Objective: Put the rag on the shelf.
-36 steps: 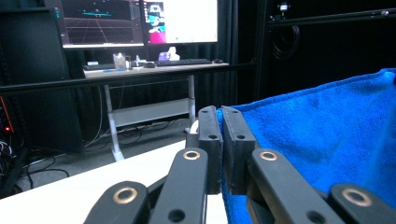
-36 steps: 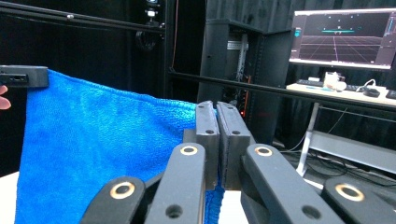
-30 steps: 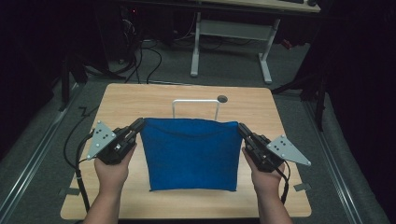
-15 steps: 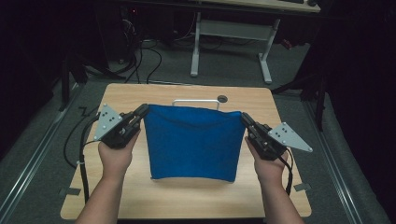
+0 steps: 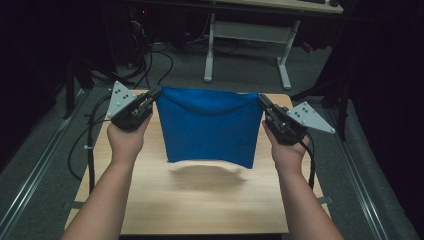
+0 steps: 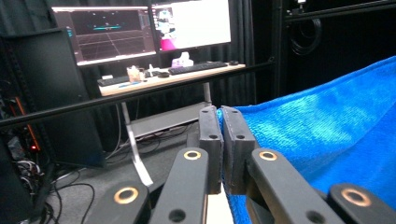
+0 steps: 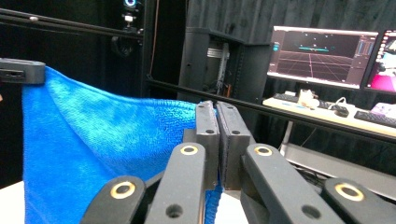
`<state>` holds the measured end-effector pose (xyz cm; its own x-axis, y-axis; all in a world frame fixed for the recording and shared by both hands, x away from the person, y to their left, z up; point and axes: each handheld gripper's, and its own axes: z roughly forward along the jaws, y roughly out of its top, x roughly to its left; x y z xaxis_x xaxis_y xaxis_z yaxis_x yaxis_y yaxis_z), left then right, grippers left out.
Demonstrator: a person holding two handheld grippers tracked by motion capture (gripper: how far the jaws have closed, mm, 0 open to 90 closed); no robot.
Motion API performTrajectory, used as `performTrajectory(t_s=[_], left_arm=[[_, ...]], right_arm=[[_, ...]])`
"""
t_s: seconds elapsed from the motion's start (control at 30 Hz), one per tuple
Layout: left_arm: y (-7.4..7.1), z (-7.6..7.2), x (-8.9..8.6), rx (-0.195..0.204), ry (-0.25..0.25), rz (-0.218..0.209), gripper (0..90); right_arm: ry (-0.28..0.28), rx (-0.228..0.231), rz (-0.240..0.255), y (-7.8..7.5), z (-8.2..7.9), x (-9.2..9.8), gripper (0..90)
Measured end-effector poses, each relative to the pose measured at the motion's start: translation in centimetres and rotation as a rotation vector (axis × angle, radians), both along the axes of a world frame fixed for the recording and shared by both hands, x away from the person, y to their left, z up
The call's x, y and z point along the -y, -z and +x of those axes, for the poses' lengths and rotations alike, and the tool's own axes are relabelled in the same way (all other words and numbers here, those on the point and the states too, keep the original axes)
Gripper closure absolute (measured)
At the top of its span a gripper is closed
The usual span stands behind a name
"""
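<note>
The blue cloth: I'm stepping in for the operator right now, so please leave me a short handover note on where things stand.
Left gripper: shut on the blue cloth at its top left corner.
Right gripper: shut on the top right corner.
Cloth: hangs spread between the two grippers above the wooden table, with a slight sag along its top edge. Its bottom edge looks clear of the tabletop, casting a shadow below.
Done: both corners gripped and the cloth raised.
Left: probably laying it back down or folding it; keep both grips closed and the hands level until then.
</note>
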<state>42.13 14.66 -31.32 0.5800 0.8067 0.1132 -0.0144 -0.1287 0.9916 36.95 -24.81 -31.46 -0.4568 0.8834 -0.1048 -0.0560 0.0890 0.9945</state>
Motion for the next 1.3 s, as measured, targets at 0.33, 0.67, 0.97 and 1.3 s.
performTrajectory(t_s=[0.33, 0.67, 0.97, 1.3], left_arm=[[-0.8, 2.9, 0.4, -0.008, -0.033, 0.030, 88.0], [-0.4, 7.1, 0.6, -0.064, -0.082, 0.063, 88.0], [1.6, 10.1, 1.3, -0.141, -0.091, 0.111, 88.0], [7.3, 11.7, 1.8, -0.289, -0.086, 0.183, 88.0]], right_arm=[[0.044, -0.038, -0.038, -0.6, 3.3, 0.2, 88.8], [0.078, -0.086, -0.050, -0.8, 7.2, -0.5, 88.8], [0.104, -0.160, -0.080, 0.9, 10.9, -0.4, 88.8], [0.105, -0.280, -0.144, 5.5, 12.9, -0.4, 88.8]])
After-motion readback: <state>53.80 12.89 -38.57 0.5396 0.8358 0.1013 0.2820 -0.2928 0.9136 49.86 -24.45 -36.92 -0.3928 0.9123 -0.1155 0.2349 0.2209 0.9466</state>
